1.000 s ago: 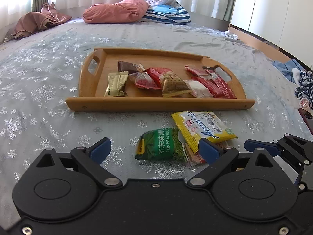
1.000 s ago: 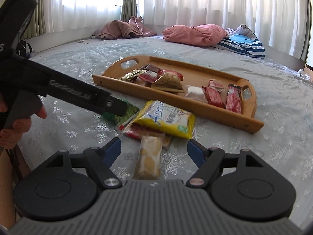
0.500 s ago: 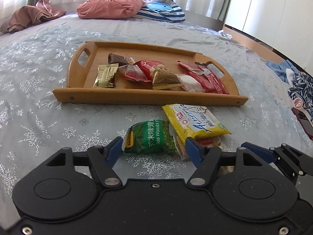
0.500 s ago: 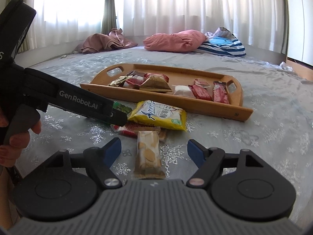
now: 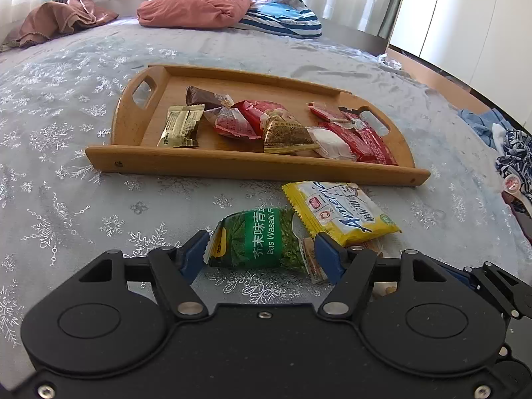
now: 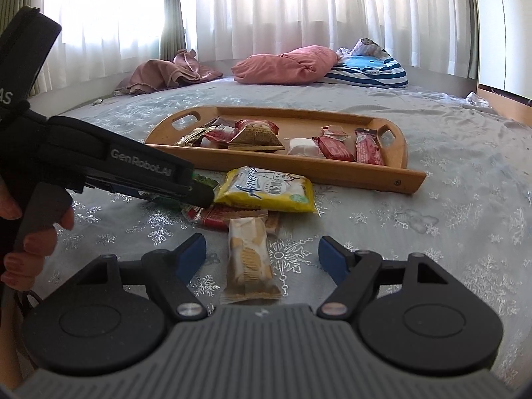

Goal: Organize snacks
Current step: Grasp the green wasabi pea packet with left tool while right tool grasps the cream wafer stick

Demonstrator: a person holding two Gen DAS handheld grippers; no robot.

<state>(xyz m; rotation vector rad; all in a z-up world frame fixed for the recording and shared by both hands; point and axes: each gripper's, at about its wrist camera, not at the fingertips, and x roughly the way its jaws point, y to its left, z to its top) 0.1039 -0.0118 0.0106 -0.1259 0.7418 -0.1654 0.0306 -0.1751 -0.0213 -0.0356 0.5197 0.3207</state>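
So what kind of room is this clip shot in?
Most likely a bedroom: the wooden tray of snacks sits on a bed with a snowflake-print bedspread, a pink pillow at the far end, and sheer curtains behind it.

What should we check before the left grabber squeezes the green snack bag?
1. Green wasabi bag sits between the left gripper fingers: ok.
2. Left jaws wide enough around it: ok, open.
3. Fingers touching the bag yet: cannot tell.
4. Neighbours out of the way: not ok, the yellow packet overlaps the green bag's right end.
5. Space in the wooden tray for it: ok, bare wood at the back.
6. Right gripper out of the way: ok, open over the biscuit pack.
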